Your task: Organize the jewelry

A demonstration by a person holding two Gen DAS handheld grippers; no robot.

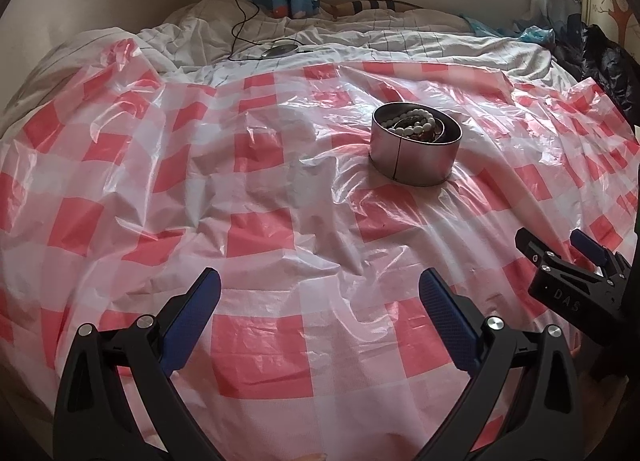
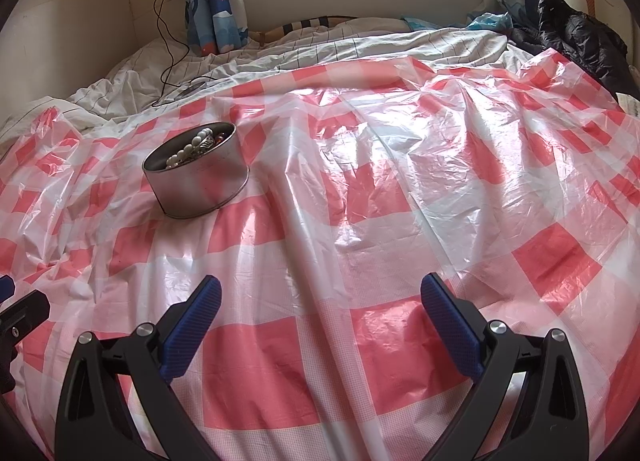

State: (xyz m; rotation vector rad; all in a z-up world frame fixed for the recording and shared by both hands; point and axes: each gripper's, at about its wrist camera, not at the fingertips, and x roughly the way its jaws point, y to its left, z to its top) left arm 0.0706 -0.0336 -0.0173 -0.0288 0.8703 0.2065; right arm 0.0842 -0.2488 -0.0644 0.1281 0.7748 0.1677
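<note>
A round metal tin [image 1: 414, 159] [image 2: 196, 189] stands on a red-and-white checked plastic sheet [image 1: 256, 197] [image 2: 400, 197] spread over a bed. Inside it lie a white bead bracelet [image 1: 416, 123] [image 2: 188, 149] and other jewelry, partly hidden by the tin's wall. My left gripper [image 1: 320, 293] hovers open over the sheet, well short of the tin, nothing between its blue pads. The right gripper [image 2: 320, 297] is open too, empty, with the tin far ahead to its left. The left wrist view also shows the right gripper [image 1: 560, 253] at the right edge.
Rumpled white bedding [image 1: 312, 41] [image 2: 320, 49] lies beyond the sheet, with a black cable and a small round device [image 1: 280, 49] on it. A dark jacket [image 2: 576, 41] is heaped at the far right. Curtains and a window stand behind the bed.
</note>
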